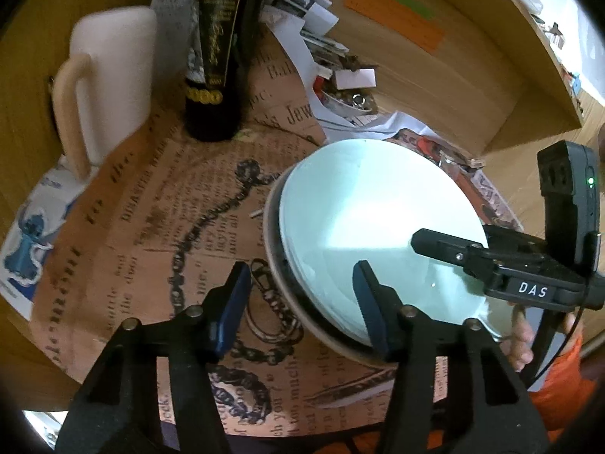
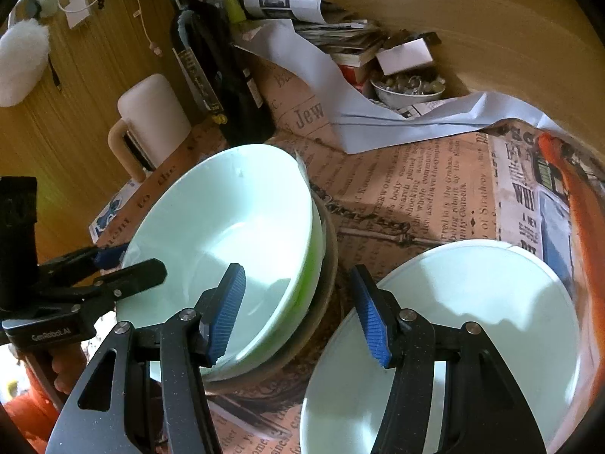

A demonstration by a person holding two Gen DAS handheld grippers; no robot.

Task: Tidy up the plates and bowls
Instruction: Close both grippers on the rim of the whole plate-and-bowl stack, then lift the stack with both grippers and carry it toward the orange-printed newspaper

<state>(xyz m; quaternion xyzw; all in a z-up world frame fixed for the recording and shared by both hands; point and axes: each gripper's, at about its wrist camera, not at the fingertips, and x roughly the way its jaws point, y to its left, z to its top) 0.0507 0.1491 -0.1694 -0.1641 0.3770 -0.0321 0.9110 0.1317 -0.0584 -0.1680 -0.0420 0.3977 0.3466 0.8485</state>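
1. Two stacks concern us: a pale green bowl (image 2: 227,227) nested in a grey dish (image 2: 325,265) at the middle of the newsprint sheet (image 2: 416,189), and a second bowl (image 2: 472,321) just right of it, with nothing in it.
2. We see the top bowl holds nothing; a green rim shows under its edge.
3. Our left gripper (image 1: 302,302) stands released, its right finger over the bowl's near rim, its left finger outside over the paper.
4. Our right gripper (image 2: 302,314) is also released, one finger inside the stacked bowl, the other over the second bowl's rim; its tip reaches the far rim in the left view.
5. Behind stand a dark bottle (image 2: 219,75) and a white mug (image 2: 151,113).
6. A small bowl (image 2: 404,90) of odds sits among crumpled papers (image 2: 340,87) at the back.
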